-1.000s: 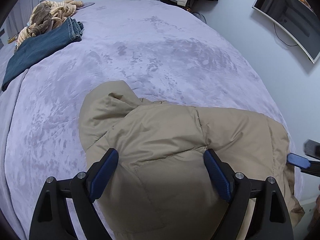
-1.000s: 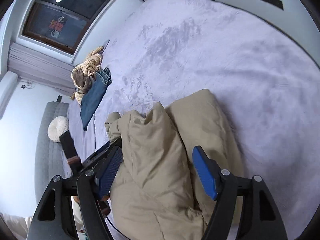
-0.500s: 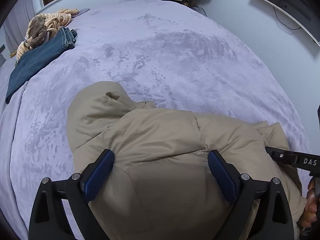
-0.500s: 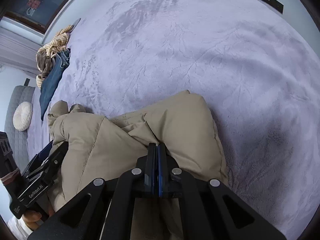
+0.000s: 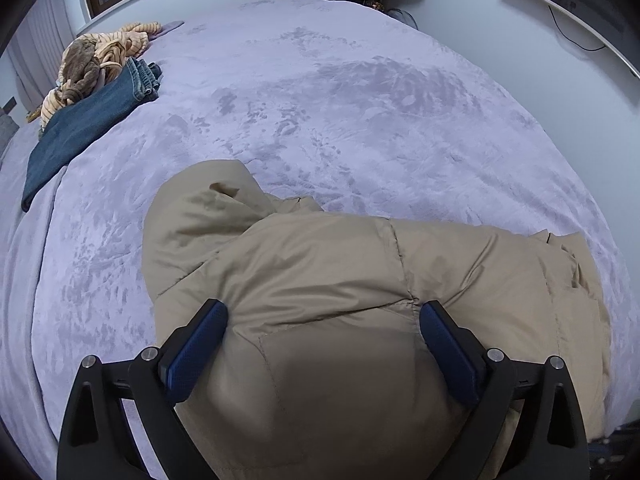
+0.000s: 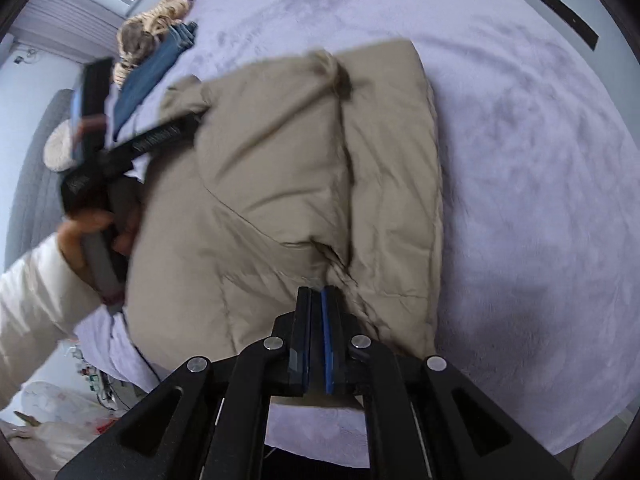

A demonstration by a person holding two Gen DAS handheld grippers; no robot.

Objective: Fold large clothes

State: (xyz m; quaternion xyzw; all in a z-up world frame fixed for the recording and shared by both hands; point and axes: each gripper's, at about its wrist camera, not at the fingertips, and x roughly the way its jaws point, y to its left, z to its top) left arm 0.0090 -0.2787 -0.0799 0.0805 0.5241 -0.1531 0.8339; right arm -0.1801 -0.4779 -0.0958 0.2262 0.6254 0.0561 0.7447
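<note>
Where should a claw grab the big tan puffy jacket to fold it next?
Probably the hood, the loose part sticking out past the puffy jacket toward the jeans. Come from that left side, low along the purple blanket, and pinch its thin edge. The body looks too thick: the left claw is wide open around it, while the right claw is shut on a thin fold.

Bed [image 5: 360,120]: wide, covered edge to edge in a lilac plush blanket with brushed dark patches. On it, left wrist view: tan padded jacket [image 5: 360,300], bunched, at 6 o'clock by the near edge; folded blue jeans [image 5: 84,120] at 10 o'clock; striped tan-and-brown garment [image 5: 104,56] heaped partly over the jeans' far end.
</note>
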